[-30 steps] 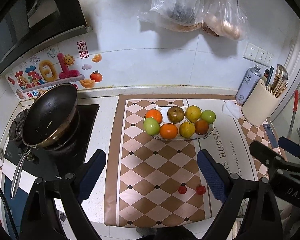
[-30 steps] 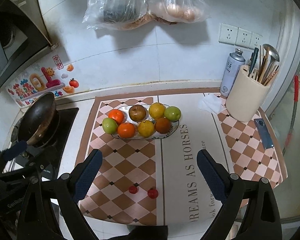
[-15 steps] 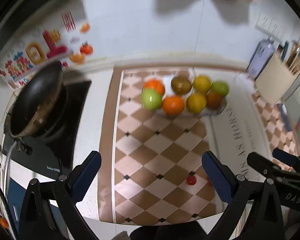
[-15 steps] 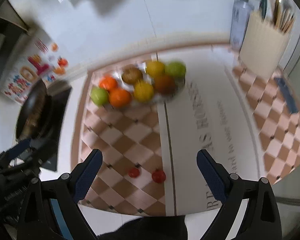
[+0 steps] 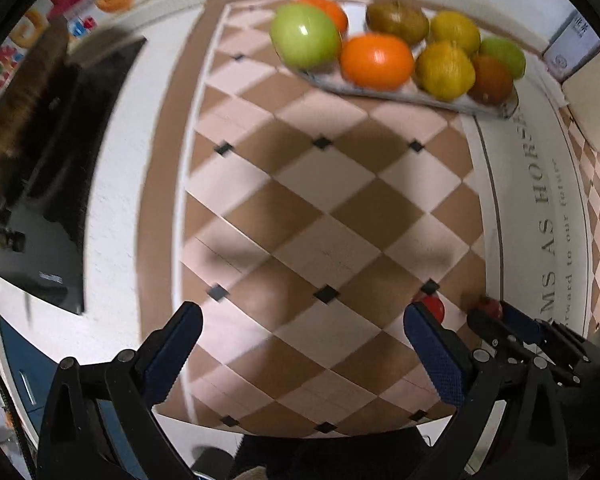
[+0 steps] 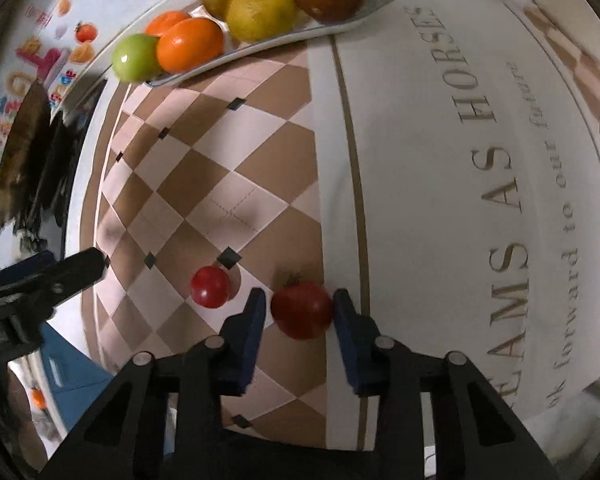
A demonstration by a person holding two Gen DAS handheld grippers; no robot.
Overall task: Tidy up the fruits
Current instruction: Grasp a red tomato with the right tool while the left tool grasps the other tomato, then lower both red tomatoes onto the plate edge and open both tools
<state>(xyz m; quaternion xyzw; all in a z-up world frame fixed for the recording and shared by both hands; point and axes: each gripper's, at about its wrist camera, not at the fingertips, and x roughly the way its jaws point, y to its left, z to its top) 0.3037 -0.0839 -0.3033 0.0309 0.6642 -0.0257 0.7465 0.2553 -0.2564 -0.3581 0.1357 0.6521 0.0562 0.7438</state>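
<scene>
Both grippers lower; 2 tomatoes [image 6: 302,310], 8 fruits [image 5: 376,62].

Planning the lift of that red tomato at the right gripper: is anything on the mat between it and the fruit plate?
Nothing visible. The right gripper is shut on the tomato, and the mat is bare up to the plate. The smaller tomato sits off to the side. The plate is already crowded with fruit.
</scene>
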